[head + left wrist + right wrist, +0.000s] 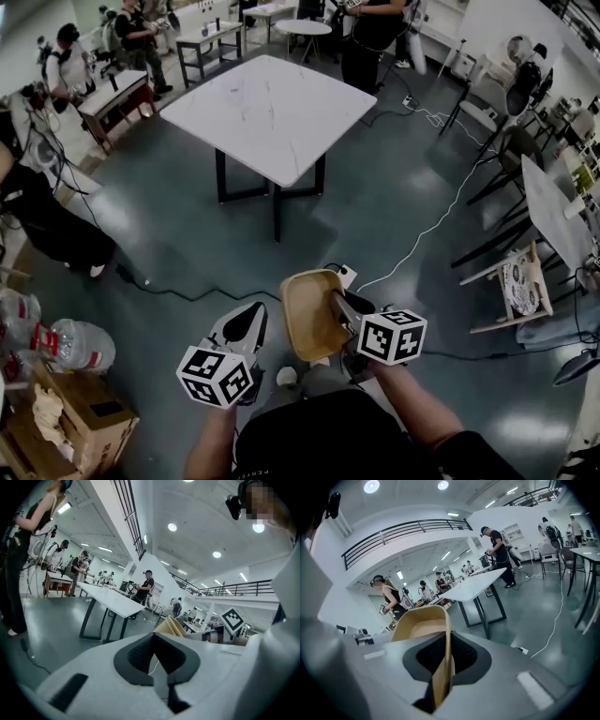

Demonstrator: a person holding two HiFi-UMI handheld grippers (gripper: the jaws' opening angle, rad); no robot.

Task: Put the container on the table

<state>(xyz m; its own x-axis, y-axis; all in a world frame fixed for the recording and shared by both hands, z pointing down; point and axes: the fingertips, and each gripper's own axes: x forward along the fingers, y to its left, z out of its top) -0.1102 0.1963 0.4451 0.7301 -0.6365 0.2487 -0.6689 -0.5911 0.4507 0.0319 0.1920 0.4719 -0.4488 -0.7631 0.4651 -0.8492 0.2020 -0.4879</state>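
Container [302,319], a tan tray tipped on its edge, hangs over the grey floor [394,202], well apart from the white bench [272,103]. On the left, the left tool [251,319] has its jaws drawn narrow with nothing between them. Just beside it, the right tool [337,300] is clamped on the container's rim.

Matt, smooth, pale wood-like container [305,314]; white, marble-veined, smooth tabletop [272,108]; dark, faintly glossy floor [394,206]. Near left: brown cardboard box [84,422], clear plastic bottles [80,345]. Shell of right gripper [446,641]: matt grey plastic; fingers [466,656] black.
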